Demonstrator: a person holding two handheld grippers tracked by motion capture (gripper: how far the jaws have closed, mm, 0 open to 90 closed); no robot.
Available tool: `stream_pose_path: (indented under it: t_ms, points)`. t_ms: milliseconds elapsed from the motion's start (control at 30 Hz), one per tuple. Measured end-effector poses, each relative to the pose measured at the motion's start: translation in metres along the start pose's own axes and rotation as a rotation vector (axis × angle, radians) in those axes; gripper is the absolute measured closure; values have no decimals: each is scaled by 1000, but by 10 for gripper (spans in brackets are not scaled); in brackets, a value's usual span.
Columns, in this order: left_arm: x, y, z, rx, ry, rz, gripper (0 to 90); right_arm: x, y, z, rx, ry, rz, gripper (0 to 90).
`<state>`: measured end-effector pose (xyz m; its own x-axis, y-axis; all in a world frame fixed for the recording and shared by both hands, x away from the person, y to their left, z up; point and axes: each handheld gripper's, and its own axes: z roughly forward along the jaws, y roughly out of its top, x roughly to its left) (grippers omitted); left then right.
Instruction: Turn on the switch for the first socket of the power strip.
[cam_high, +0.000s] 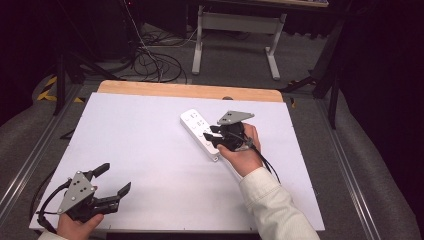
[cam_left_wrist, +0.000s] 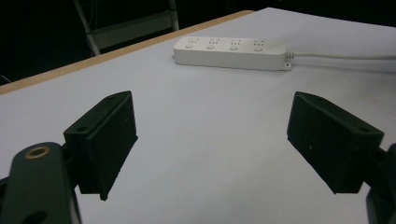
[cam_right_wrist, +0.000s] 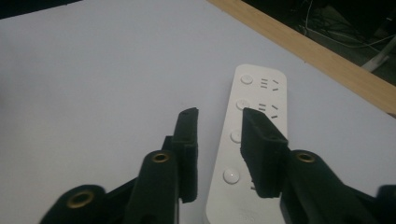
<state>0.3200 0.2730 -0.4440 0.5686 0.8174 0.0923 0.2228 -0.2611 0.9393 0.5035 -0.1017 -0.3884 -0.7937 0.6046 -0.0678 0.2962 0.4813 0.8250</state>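
Note:
A white power strip (cam_high: 196, 125) lies slantwise on the white table sheet (cam_high: 140, 150), right of centre. My right gripper (cam_high: 210, 133) hovers over the strip's near half, held in a hand with a white sleeve. In the right gripper view the right gripper (cam_right_wrist: 219, 119) stands open by a narrow gap with nothing clamped; one jaw is above the power strip (cam_right_wrist: 261, 93), the other just left of it. My left gripper (cam_high: 114, 178) rests at the near left corner, wide open and empty. In the left gripper view the left gripper (cam_left_wrist: 212, 140) faces the power strip (cam_left_wrist: 229, 52) and its cable (cam_left_wrist: 341, 57).
A wooden table edge (cam_high: 190, 91) borders the far side of the sheet. Behind it stand a white desk frame (cam_high: 235, 25) and loose cables (cam_high: 150, 60) on the floor. Metal rails (cam_high: 345, 160) run along both sides of the table.

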Motion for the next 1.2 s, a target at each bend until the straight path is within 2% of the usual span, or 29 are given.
stream_pose_path:
  t_ms: [33, 67, 100, 133, 233, 300, 333, 433, 600, 967, 1100, 1200]
  points:
    - [0, 0, 0, -2, 0, 3, 164, 0, 0, -3, 1, -10, 13, 509]
    - [1, 1, 0, 0, -1, 7, 164, 0, 1, -6, -6, -16, 20, 475]
    - [0, 1, 1, -3, 0, 6, 164, 0, 1, -6, -6, -16, 20, 475]
    - [0, 1, 1, 0, -2, 5, 163, 1, 1, -13, -23, -26, 29, 423]
    - [0, 1, 2, 2, -4, 8, 163, 1, 2, -21, -41, -21, 44, 390]
    - [0, 1, 1, -1, -4, 4, 163, 3, 2, -30, -42, -7, 23, 287]
    - [0, 1, 1, -1, -3, 5, 163, 3, 2, -30, -42, -7, 23, 287]
    - [0, 1, 1, -1, -4, 5, 163, 7, 0, -38, -41, 18, -5, 207]
    - [0, 1, 1, -3, -3, 4, 163, 12, -4, -53, -74, 44, -16, 175]
    - [0, 1, 0, -3, -2, 12, 163, 19, -30, -90, -136, 49, -6, 151]
    - [0, 1, 0, -4, 1, 9, 163, 19, -39, -97, -149, 59, -5, 151]
    - [0, 1, 0, -5, 0, 7, 163, 19, -48, -102, -167, 84, 18, 151]
